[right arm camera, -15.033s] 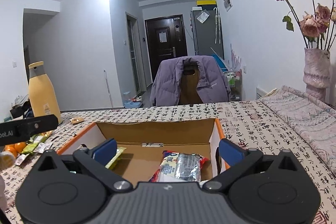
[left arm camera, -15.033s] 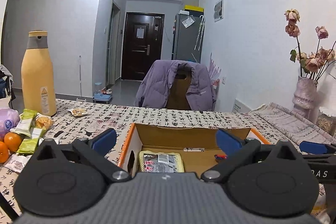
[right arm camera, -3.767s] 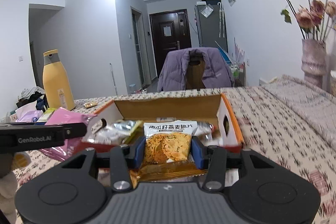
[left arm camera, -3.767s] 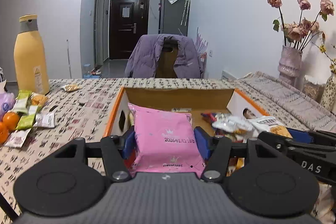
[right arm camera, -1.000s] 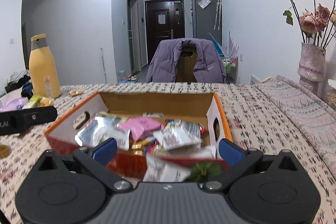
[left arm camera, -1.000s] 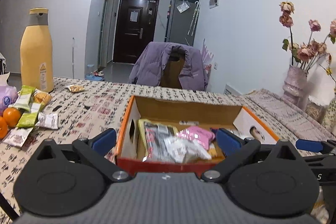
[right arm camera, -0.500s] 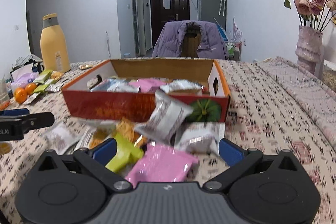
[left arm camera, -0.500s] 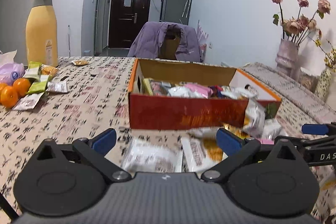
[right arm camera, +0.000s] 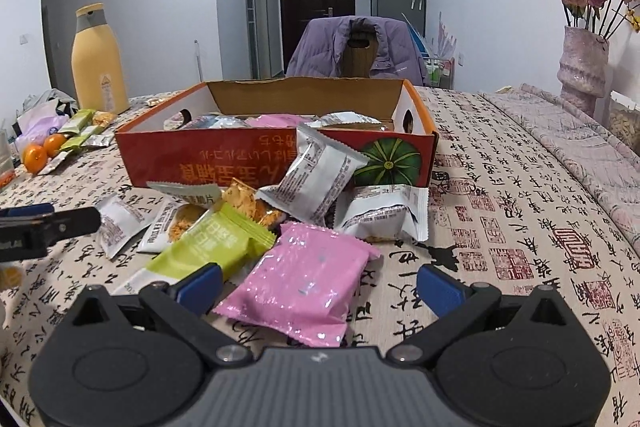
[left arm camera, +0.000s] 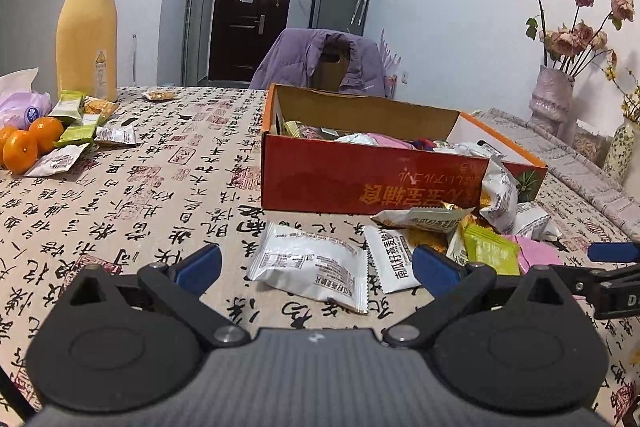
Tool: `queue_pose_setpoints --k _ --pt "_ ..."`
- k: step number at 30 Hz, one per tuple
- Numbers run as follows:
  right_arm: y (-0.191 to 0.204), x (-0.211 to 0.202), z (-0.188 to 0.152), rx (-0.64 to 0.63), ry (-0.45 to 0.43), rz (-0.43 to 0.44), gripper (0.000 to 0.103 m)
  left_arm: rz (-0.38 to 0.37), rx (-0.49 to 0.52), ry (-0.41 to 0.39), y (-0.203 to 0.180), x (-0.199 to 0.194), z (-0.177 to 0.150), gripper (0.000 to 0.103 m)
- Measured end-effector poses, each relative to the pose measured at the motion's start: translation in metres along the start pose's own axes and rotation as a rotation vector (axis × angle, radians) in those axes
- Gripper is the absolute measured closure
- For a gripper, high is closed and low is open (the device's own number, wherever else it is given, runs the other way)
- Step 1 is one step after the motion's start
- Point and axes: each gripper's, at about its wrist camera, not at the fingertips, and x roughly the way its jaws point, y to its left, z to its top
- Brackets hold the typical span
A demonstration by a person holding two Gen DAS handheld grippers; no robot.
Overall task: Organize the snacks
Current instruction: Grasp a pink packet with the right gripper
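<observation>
Left gripper (left arm camera: 316, 265): jaws spread wide, holding nothing, low over the surface (left arm camera: 120, 211).
Between its fingers: a white packet (left arm camera: 308, 265) lying flat on the cloth.
Right gripper (right arm camera: 318, 285): also wide apart and empty.
Between its fingers: a pink packet (right arm camera: 304, 277), near end closest to the camera.
Just left of the pink one: a green packet (right arm camera: 208, 247), touching it.
Loose pile: silver-white packets (right arm camera: 316, 181) and an orange-printed one (right arm camera: 248, 203), heaped against the front wall of the box (one silver packet leans on it).
Box (right arm camera: 248, 163): red and orange cardboard, open-topped, already holding several snacks, standing just beyond the pile.
Far left of the surface: oranges (left arm camera: 28, 143), more small packets (left arm camera: 80, 131) and a tall yellow bottle (left arm camera: 87, 31), well apart from the box.
Right side: a vase of dried roses (right arm camera: 584, 65).
</observation>
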Motion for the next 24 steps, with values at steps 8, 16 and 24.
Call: queue_pose_setpoints --k 8,16,24 --pt "0.003 0.026 0.005 0.002 0.076 -0.057 0.0 -0.007 -0.006 0.0 0.0 0.0 -0.001 0.0" --pt "0.005 0.041 0.008 0.015 0.104 -0.067 0.007 -0.01 -0.03 -0.001 0.003 0.0 -0.002 0.0" --pt "0.004 0.03 0.0 0.016 0.059 -0.045 0.038 -0.007 -0.031 0.004 0.003 0.0 -0.001 0.0"
